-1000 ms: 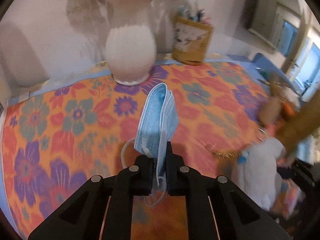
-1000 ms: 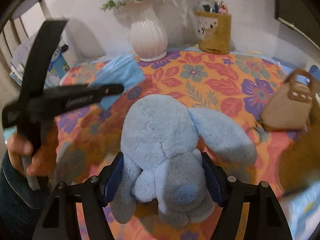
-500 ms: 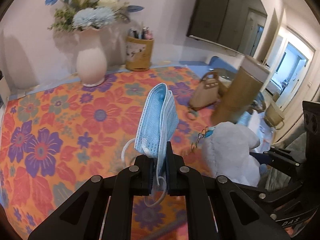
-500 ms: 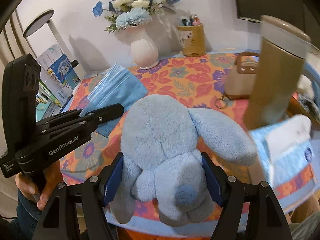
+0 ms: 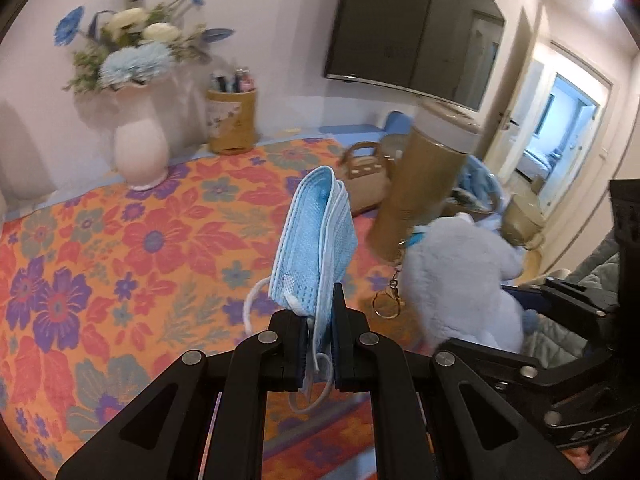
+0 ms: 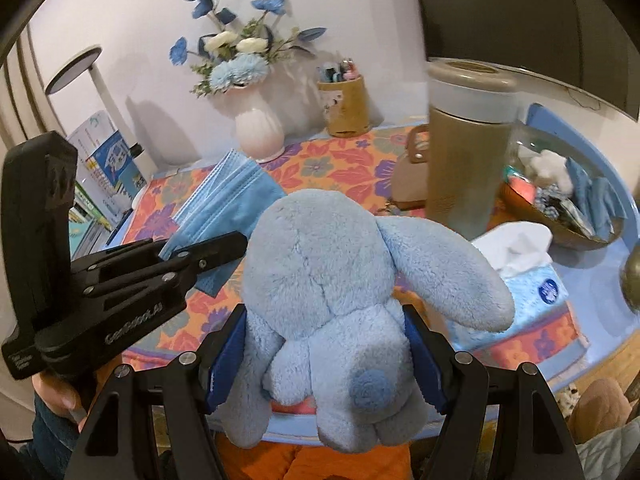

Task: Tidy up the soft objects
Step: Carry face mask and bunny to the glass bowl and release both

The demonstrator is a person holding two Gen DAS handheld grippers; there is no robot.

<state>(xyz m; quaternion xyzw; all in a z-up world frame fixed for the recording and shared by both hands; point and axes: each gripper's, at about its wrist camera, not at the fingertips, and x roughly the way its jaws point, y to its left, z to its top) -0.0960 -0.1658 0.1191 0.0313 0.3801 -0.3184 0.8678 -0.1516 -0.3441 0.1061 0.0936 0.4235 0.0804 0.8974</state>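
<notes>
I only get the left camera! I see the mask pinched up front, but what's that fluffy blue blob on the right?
Observer: A plush dog, squeezed in the right gripper.
Child: Is there anything behind that tall brown cup?
Observer: Yes, a tissue box beside the cup.
Child: What's in the bowl?
Observer: Blue cloths and something white and fluffy lie in the bowl.

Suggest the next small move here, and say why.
Probably carry the plush toy rightward toward the bowl of soft items: both grippers are loaded, the right gripper clamping the toy and the left gripper pinching face masks, both held off the table.
</notes>
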